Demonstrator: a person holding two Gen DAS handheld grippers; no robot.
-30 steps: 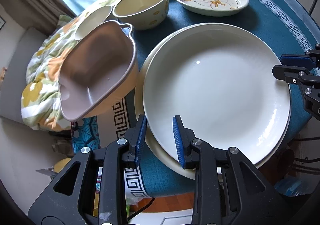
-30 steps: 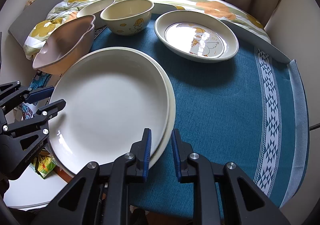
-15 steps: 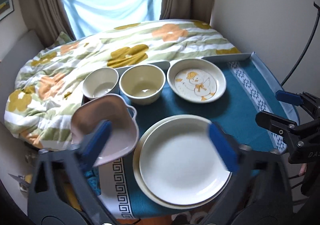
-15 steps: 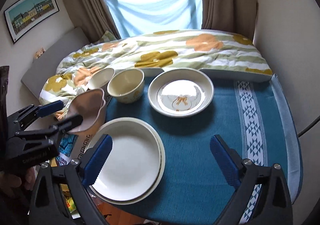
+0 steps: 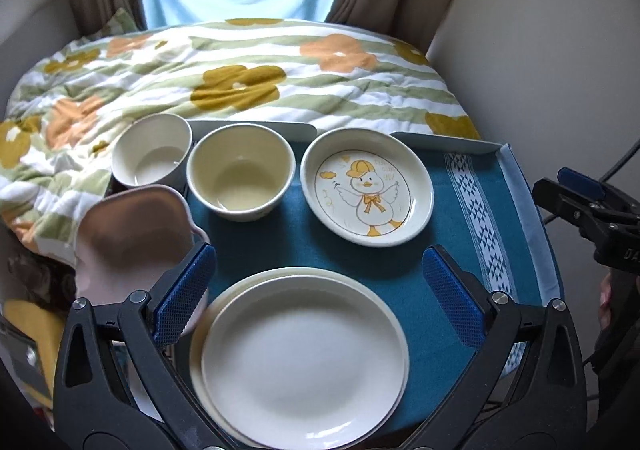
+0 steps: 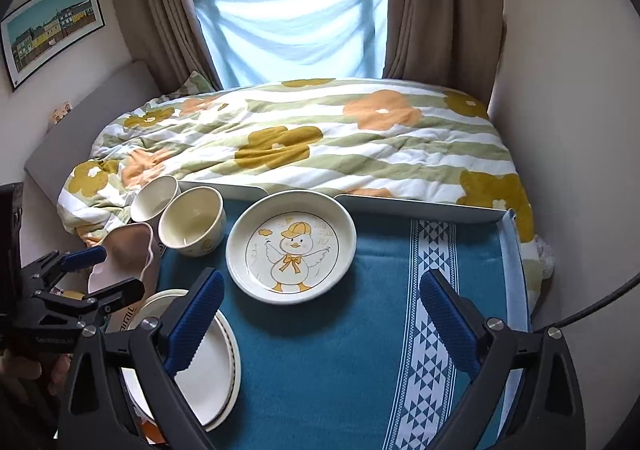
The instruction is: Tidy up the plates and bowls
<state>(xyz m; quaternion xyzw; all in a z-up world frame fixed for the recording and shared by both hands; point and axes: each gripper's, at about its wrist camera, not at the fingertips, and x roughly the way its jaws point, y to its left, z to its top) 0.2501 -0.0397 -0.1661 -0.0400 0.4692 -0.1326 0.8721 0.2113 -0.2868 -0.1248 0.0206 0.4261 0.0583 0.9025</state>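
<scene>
the left tongs (image 5: 318, 292) stand wide with nothing between the blue pads (image 5: 182, 296), raised above the near edge of the surface (image 5: 400, 250); their jaws have just been opening. the right tongs (image 6: 320, 320) also stand wide and empty above the blue cloth (image 6: 340, 350), and their jaws have likewise just been opening. two white plates (image 5: 304, 360) lie stacked at the near left of the surface, the upper one slightly smaller and sitting inside the rim of the lower one. the duck plate (image 5: 366, 192) lies flat near the far edge, apart from the stack. just to its left stands the cream bowl (image 5: 241, 174), upright, and beside that the white bowl (image 5: 152, 150), also upright, at the far left corner. the pink bowl (image 5: 134, 238) sits at the left edge, tilted, just beside the stack; whether it touches the stack cannot be told. beyond the surface lies a bed with a flowered quilt (image 6: 320, 138), and behind it a window with brown curtains (image 6: 440, 2). in the right wrist view a hand (image 6: 36, 368) holds the left tongs at the left edge.
</scene>
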